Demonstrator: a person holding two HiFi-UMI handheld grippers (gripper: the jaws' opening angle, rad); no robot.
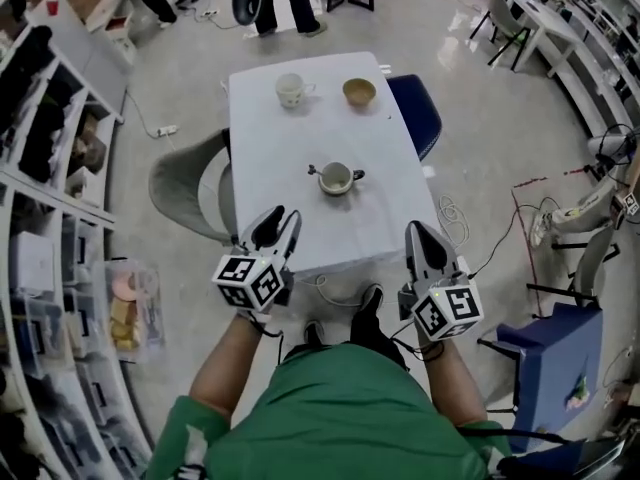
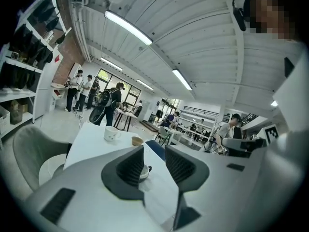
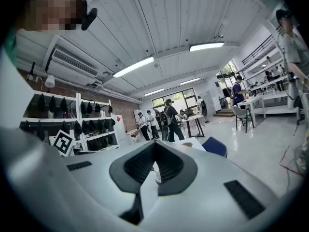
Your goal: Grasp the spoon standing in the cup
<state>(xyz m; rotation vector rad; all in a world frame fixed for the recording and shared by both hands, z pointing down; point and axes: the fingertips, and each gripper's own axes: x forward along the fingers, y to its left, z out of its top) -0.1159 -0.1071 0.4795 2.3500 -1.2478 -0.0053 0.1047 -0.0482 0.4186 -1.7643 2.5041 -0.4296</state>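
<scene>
A pale cup [image 1: 336, 179] stands in the middle of the white table [image 1: 270, 148]. A spoon [image 1: 316, 171] rests in it, its handle leaning out to the left. Both grippers hover over the table's near edge, well short of the cup. My left gripper [image 1: 280, 219] is open with nothing between its jaws. In the left gripper view the left gripper [image 2: 154, 151] shows the cup [image 2: 144, 172] through the gap. My right gripper [image 1: 416, 230] is shut and empty. In the right gripper view the right gripper [image 3: 155, 144] has its tips touching.
A white mug [image 1: 291, 89] and a brown bowl [image 1: 359, 91] stand at the table's far end. A grey chair [image 1: 185, 183] is at the left of the table and a blue chair [image 1: 418, 108] at the right. Shelves [image 1: 45, 198] line the left. People stand beyond.
</scene>
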